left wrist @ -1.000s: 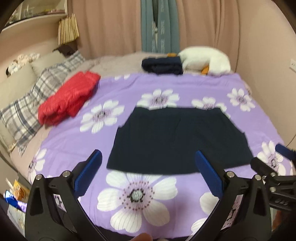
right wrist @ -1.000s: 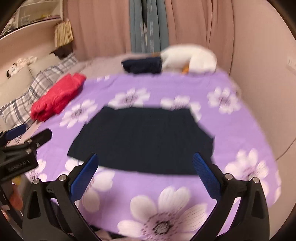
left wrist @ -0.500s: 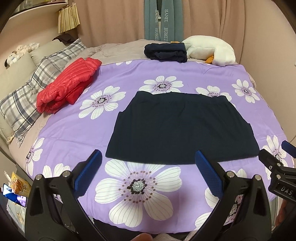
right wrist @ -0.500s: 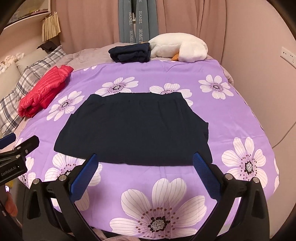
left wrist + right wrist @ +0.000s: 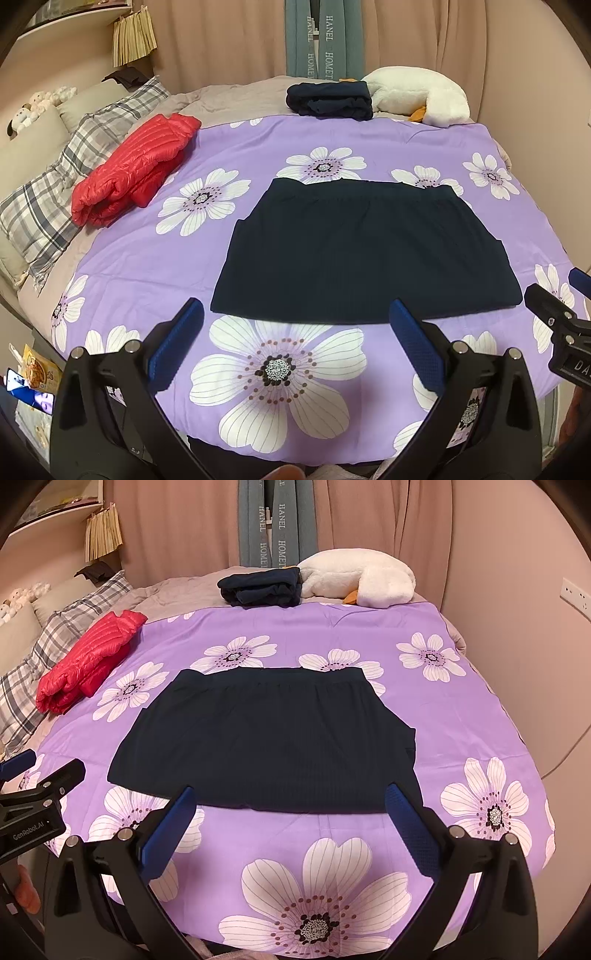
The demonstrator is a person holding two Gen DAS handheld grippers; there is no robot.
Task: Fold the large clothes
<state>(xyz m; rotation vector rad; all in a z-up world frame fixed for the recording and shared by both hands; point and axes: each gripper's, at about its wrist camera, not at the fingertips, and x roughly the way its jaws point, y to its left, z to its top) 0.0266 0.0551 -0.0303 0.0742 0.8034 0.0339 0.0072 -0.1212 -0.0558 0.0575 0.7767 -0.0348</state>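
Note:
A dark navy skirt [image 5: 362, 247] lies spread flat on the purple flowered bedspread [image 5: 277, 369], waistband at the far side, hem toward me. It also shows in the right wrist view [image 5: 266, 738]. My left gripper [image 5: 295, 332] is open and empty, held above the near edge of the bed just short of the hem. My right gripper [image 5: 288, 812] is open and empty, also above the near hem. Each gripper shows at the edge of the other's view.
A folded red puffer jacket [image 5: 129, 170] lies at the left by plaid pillows [image 5: 55, 184]. A folded dark garment [image 5: 328, 99] and a white plush toy [image 5: 417, 96] sit at the far side. Curtains and a wall close the back and right.
Both views have steadied and sharpened after motion blur. The skirt lies a little lower and nearer in both views. Both grippers stay open.

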